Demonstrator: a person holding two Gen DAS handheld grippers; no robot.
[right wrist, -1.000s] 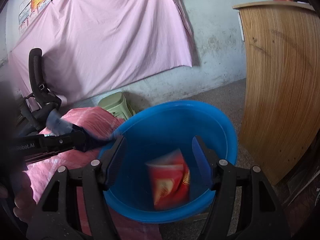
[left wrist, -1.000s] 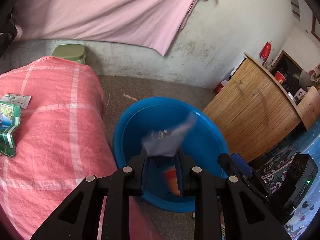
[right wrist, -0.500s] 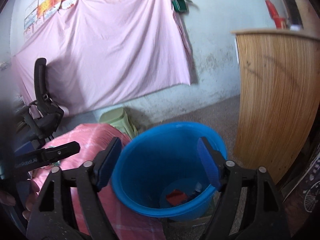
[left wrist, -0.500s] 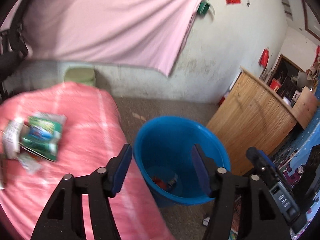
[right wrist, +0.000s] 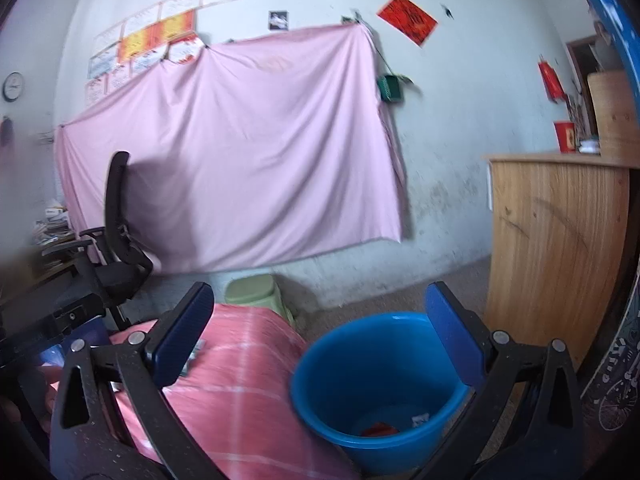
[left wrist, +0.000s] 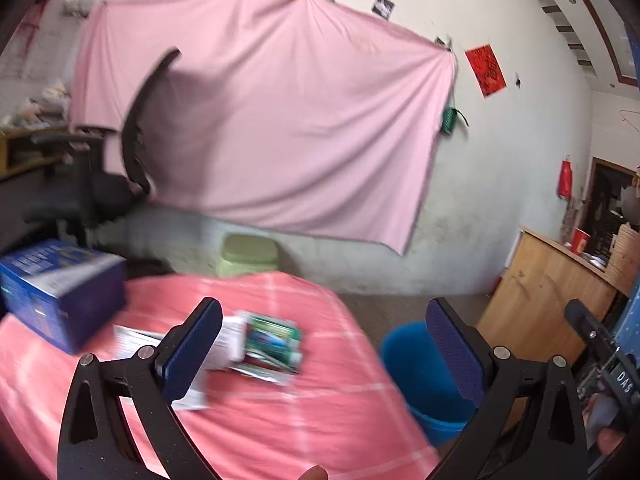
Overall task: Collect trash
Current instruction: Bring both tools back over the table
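One blue bucket [right wrist: 384, 392] stands on the floor, with two scraps in it: one red wrapper [right wrist: 378, 429] and one pale scrap [right wrist: 420, 420]. On the bench [left wrist: 280, 412] lie one blue box [left wrist: 64, 292] and one blurred heap of packets [left wrist: 256, 344], too smeared to count. There is one green stool [left wrist: 249, 255], one black chair [right wrist: 116, 240] and one wooden cabinet [right wrist: 556, 248].

Green wrapper [left wrist: 272, 338] flat on pink cloth; red wrapper [right wrist: 378, 429] inside blue bucket [right wrist: 340, 412]
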